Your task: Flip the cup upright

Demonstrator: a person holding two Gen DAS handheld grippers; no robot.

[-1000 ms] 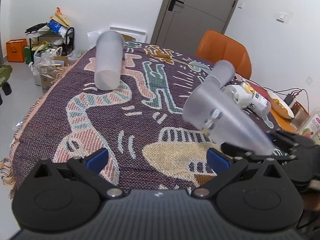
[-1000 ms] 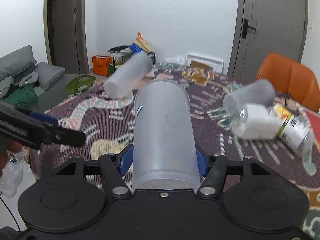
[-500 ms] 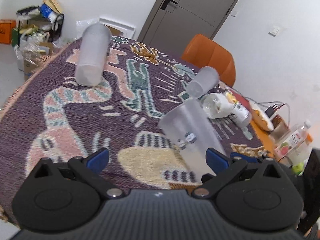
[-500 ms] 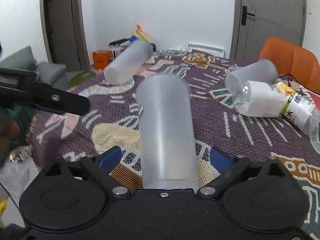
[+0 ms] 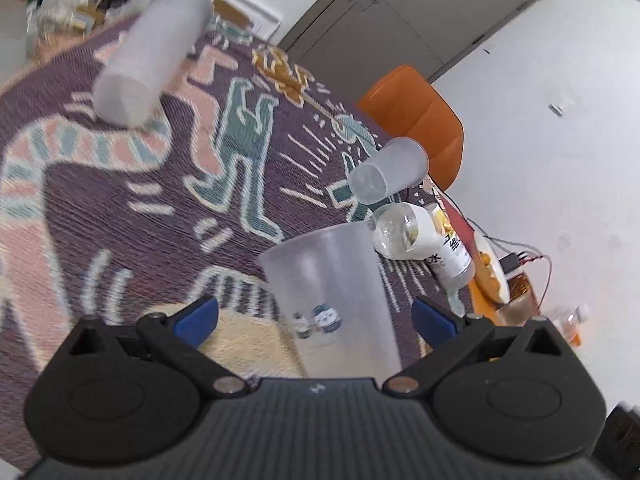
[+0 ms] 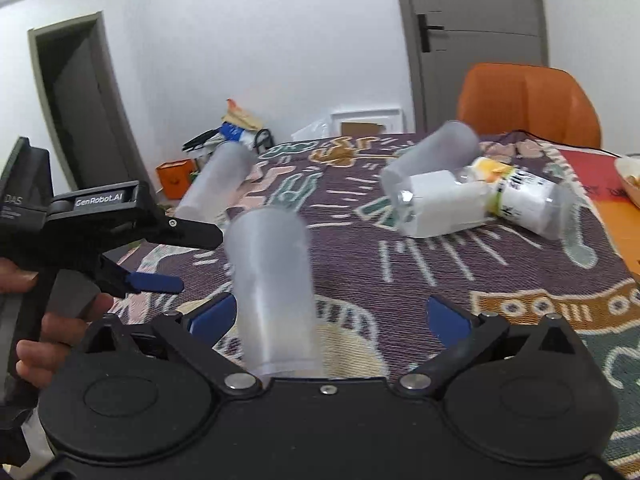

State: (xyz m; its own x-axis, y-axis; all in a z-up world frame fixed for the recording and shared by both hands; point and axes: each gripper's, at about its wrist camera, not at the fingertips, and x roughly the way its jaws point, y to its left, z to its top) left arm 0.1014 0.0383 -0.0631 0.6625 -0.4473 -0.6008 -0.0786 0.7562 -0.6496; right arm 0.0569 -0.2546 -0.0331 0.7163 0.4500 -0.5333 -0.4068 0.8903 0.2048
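Note:
A frosted plastic cup [image 5: 336, 300] stands on the patterned tablecloth [image 5: 120, 184], between the open fingers of my left gripper [image 5: 316, 316]. In the right wrist view the same cup [image 6: 274, 288] stands between the spread fingers of my right gripper [image 6: 328, 316], nearer the left pad, with no grip on it. My left gripper [image 6: 176, 258] shows there at the left, open, held by a hand. A second frosted cup [image 5: 152, 52] lies on its side at the far left of the table. A third cup [image 5: 390, 170] lies on its side by a bottle.
A white labelled plastic bottle [image 6: 480, 200] lies on its side at the right, touching the third cup [image 6: 432, 156]. An orange chair [image 6: 528, 104] stands behind the table. A plate of food [image 5: 490, 272] and cables sit at the table's right edge. Clutter lies on the floor at the far left.
My right gripper has opened and let go of the cup, which now stands on the cloth. My left gripper has swung right and closer, so the cup sits between its open fingers.

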